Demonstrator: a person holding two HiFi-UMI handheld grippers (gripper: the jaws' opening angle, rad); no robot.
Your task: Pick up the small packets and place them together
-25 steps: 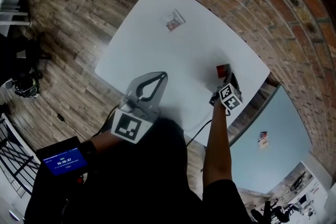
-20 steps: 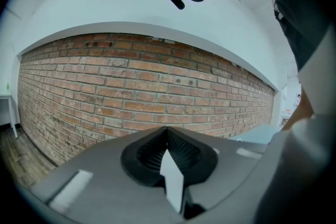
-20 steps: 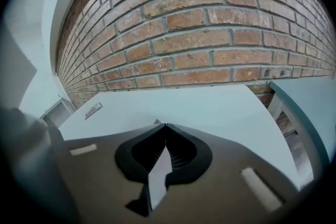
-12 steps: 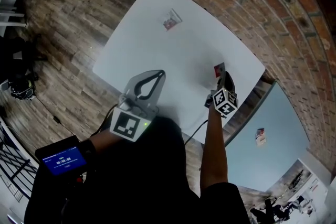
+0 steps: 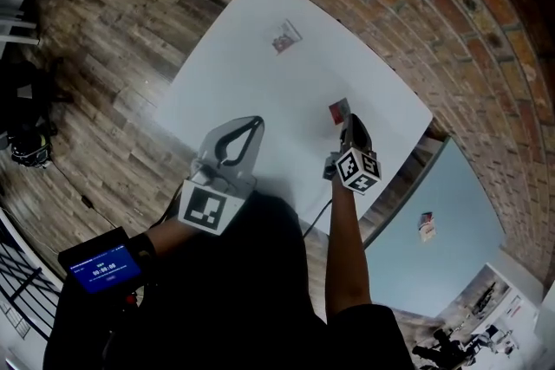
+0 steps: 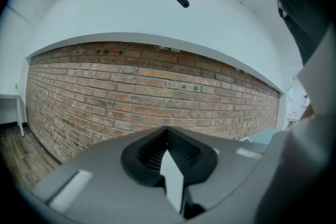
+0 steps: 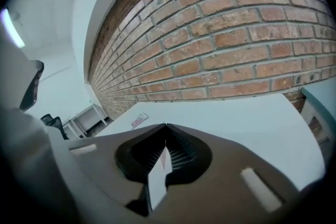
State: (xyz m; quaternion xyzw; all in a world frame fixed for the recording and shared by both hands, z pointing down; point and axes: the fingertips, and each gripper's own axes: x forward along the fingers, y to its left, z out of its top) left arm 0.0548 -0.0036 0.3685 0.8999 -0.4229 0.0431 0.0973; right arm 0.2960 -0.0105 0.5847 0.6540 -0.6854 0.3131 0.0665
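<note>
Since a second ago my left claw has hardly stirred, jaws together on nothing I can see; well ahead of it on the white table lies the small white-and-red printed packet. My right claw, clamped on the small flat red packet at its tip, has swung left toward that one. I'd keep the pinch firm and release only just beside it.

Top: black, short-sleeved on the right.
Left gripper: grey, teardrop-shaped jaws.
Marker cubes: black-and-white squares, behind each gripper's jaws.
Device: black, blue screen, behind left gripper.
</note>
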